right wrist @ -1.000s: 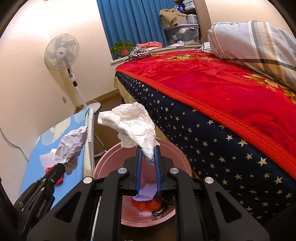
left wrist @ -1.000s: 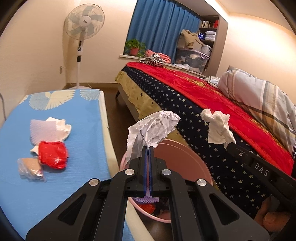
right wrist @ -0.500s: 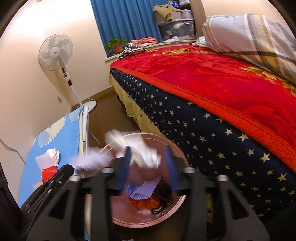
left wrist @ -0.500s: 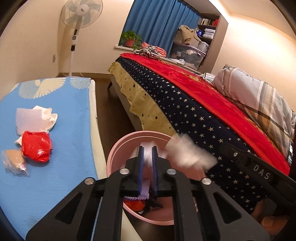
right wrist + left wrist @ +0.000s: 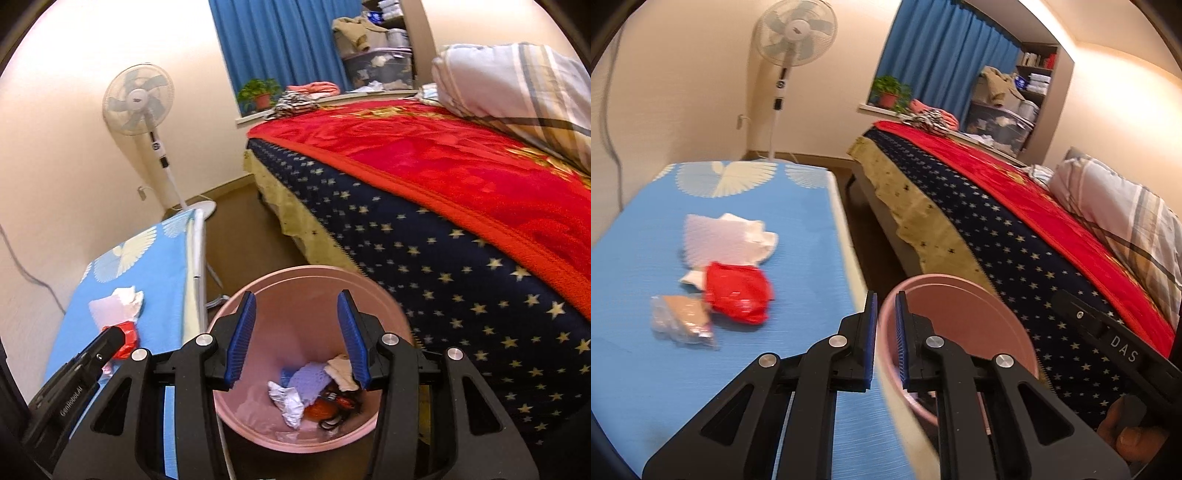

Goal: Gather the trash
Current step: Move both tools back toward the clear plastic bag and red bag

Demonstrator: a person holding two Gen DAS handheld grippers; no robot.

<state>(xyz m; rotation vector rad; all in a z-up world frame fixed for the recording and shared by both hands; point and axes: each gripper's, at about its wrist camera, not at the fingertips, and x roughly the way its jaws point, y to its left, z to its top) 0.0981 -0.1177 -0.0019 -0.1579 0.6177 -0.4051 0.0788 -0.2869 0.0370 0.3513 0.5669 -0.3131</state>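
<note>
A pink bin (image 5: 306, 271) stands on the floor between the bed and a blue board, with crumpled white and purple paper and red scraps (image 5: 303, 391) at its bottom. My right gripper (image 5: 297, 295) hangs open over the bin with nothing between its pads. My left gripper (image 5: 885, 299) is open by a narrow gap and empty, above the bin's left rim (image 5: 960, 288) and the board's edge. On the board lie a red wrapper (image 5: 738, 297), white tissue (image 5: 724, 240) and a clear bag with something beige inside (image 5: 683, 321).
The blue board (image 5: 646, 369) fills the left side. A bed with a starred navy and red cover (image 5: 1015, 229) runs along the right, with a striped pillow (image 5: 1126, 221). A standing fan (image 5: 794, 33) is at the far wall. A narrow strip of brown floor (image 5: 240, 236) separates board and bed.
Both grippers let go of their crumpled white paper, which dropped into the pink bin. The left gripper then swung left toward the blue board; the right one opened wide over the bin.
</note>
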